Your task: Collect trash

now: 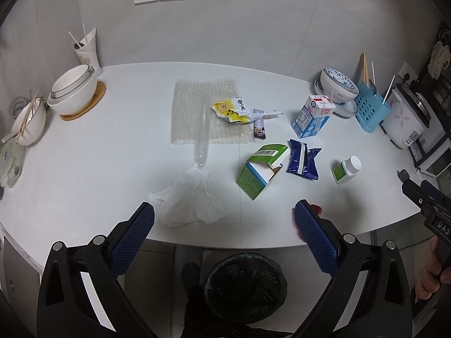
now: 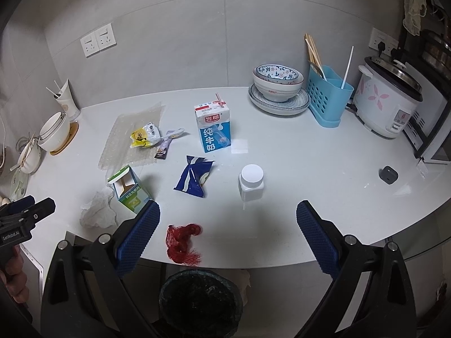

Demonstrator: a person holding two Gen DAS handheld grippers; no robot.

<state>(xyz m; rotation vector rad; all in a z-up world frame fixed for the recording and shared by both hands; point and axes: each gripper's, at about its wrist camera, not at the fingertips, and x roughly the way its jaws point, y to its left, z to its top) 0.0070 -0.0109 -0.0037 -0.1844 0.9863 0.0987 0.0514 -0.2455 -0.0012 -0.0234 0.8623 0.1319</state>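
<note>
Trash is scattered over the white counter (image 1: 84, 163): a crumpled tissue (image 1: 188, 197), a bubble wrap sheet (image 1: 203, 109), a yellow wrapper (image 1: 229, 109), a purple sachet (image 1: 259, 126), a green carton (image 1: 259, 171), a blue snack packet (image 1: 303, 159), a milk carton (image 1: 311, 118) and a white pill bottle (image 1: 348, 169). A red net (image 2: 181, 243) lies at the counter's front edge. Below that edge stands a dark bin (image 2: 200, 301). My left gripper (image 1: 224, 222) hangs open before the tissue. My right gripper (image 2: 228, 225) is open above the net, holding nothing.
White bowls (image 1: 74, 90) and a paper cup (image 1: 87, 50) stand at the back left. Patterned bowls on a plate (image 2: 277, 90), a blue utensil holder (image 2: 328, 95) and a rice cooker (image 2: 386, 104) fill the back right. A small grey object (image 2: 388, 174) lies far right.
</note>
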